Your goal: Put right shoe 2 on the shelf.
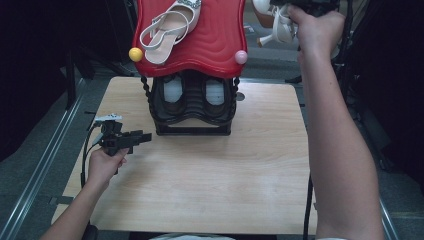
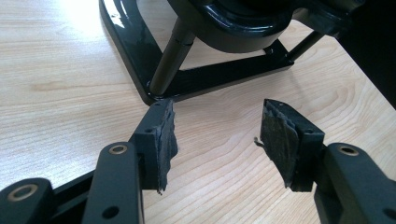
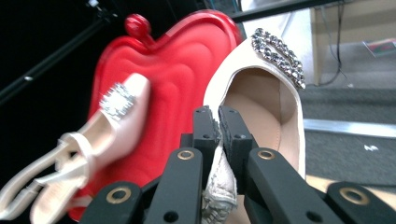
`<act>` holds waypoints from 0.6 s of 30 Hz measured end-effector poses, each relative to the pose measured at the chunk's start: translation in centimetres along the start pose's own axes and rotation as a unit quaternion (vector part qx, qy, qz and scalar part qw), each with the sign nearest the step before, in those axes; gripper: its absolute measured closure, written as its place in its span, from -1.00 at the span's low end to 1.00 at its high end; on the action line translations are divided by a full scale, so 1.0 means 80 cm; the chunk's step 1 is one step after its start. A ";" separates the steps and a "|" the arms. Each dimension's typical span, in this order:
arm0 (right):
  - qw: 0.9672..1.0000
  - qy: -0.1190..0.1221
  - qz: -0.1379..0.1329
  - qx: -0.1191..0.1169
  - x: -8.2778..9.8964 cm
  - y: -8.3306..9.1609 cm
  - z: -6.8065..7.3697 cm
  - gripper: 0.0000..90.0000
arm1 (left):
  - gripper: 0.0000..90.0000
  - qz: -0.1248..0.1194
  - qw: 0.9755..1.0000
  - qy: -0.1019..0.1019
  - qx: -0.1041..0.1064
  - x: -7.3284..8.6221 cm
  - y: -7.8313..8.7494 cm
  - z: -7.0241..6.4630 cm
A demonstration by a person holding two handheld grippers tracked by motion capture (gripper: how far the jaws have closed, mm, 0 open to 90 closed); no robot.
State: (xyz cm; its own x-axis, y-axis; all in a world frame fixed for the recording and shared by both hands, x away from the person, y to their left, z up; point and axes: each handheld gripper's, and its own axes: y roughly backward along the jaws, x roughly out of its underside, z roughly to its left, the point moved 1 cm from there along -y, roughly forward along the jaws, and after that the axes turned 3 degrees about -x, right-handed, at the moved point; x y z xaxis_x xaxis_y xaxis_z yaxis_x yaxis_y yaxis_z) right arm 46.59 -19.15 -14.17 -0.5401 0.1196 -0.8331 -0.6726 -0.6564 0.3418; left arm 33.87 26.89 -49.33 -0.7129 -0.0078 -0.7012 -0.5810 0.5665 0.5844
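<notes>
Rack (image 1: 192,117) holds dark shoes (image 1: 173,92) below, one sandal (image 1: 167,27) on top; right claw (image 3: 219,123) clamps another sandal (image 3: 261,93), left claw (image 2: 217,135) gapes empty.

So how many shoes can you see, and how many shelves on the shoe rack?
Cream high-heel shoes: 2, one on the red top shelf, one in the right claw
Dark shoes on the black lower shelf: 2
Shelves: 2, red shelf and black shelf
Total: 4 shoes, 2 shelves
</notes>
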 end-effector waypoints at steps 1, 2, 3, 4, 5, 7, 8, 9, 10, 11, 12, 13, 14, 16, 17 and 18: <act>1.000 0.002 -0.002 -0.003 -0.004 -0.002 0.007 0.96 | 0.01 0.000 1.000 0.000 0.000 0.000 0.000 0.000; 1.000 0.006 -0.003 -0.006 -0.007 -0.004 0.013 0.96 | 0.01 0.000 1.000 0.000 0.000 0.000 0.000 0.000; 1.000 0.008 -0.004 -0.008 -0.010 -0.006 0.019 0.96 | 0.01 -0.001 1.000 0.000 0.000 0.000 0.000 0.000; 1.000 0.011 -0.005 -0.013 -0.013 -0.010 0.027 0.96 | 0.00 0.000 1.000 0.000 0.001 0.000 0.001 0.000; 1.000 0.014 -0.005 -0.016 -0.015 -0.014 0.033 0.96 | 0.01 -0.001 1.000 0.000 0.001 0.000 0.001 0.001; 1.000 0.017 -0.007 -0.023 -0.016 -0.020 0.041 0.96 | 0.01 -0.001 1.000 -0.001 0.002 0.000 0.001 0.001; 0.999 0.018 -0.007 -0.028 -0.015 -0.025 0.045 0.96 | 0.01 -0.001 1.000 -0.001 0.002 0.000 0.002 0.001; 0.999 0.017 -0.007 -0.036 -0.014 -0.031 0.049 0.96 | 0.01 -0.001 1.000 -0.001 0.003 -0.001 0.002 0.001; 0.999 0.018 -0.005 -0.039 -0.012 -0.036 0.051 0.96 | 0.01 -0.002 1.000 0.000 0.003 -0.001 0.002 0.001; 0.999 0.017 -0.004 -0.041 -0.010 -0.042 0.052 0.96 | 0.01 -0.001 1.000 -0.001 0.004 -0.001 0.002 0.002; 0.999 0.019 -0.001 -0.042 -0.008 -0.046 0.053 0.96 | 0.01 0.000 1.000 0.000 0.004 -0.001 0.002 0.002; 0.999 0.025 0.002 -0.040 -0.004 -0.053 0.055 0.96 | 0.00 -0.001 1.000 0.000 0.005 -0.001 0.002 0.002; 0.999 0.028 0.002 -0.043 -0.002 -0.056 0.056 0.96 | 0.01 -0.002 1.000 0.001 0.005 -0.001 0.003 0.002; 0.998 0.031 -0.001 -0.045 0.005 -0.062 0.059 0.96 | 0.00 -0.002 1.000 0.002 0.004 -0.001 0.002 0.002; 0.998 0.035 -0.002 -0.047 0.008 -0.065 0.060 0.96 | 0.00 0.000 1.000 0.001 0.004 -0.001 0.002 0.002; 0.998 0.038 0.000 -0.047 0.011 -0.067 0.062 0.96 | 0.00 0.001 1.000 0.000 0.004 -0.001 0.002 0.002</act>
State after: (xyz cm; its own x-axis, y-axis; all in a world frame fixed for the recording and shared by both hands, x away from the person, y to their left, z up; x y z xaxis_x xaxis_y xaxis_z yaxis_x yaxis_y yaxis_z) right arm 47.20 -11.87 -14.62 -0.4971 0.0646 -0.8653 -0.6204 -0.7237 0.3023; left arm 33.88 27.11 -49.26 -0.7137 -0.0069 -0.7004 -0.5768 0.5732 0.5820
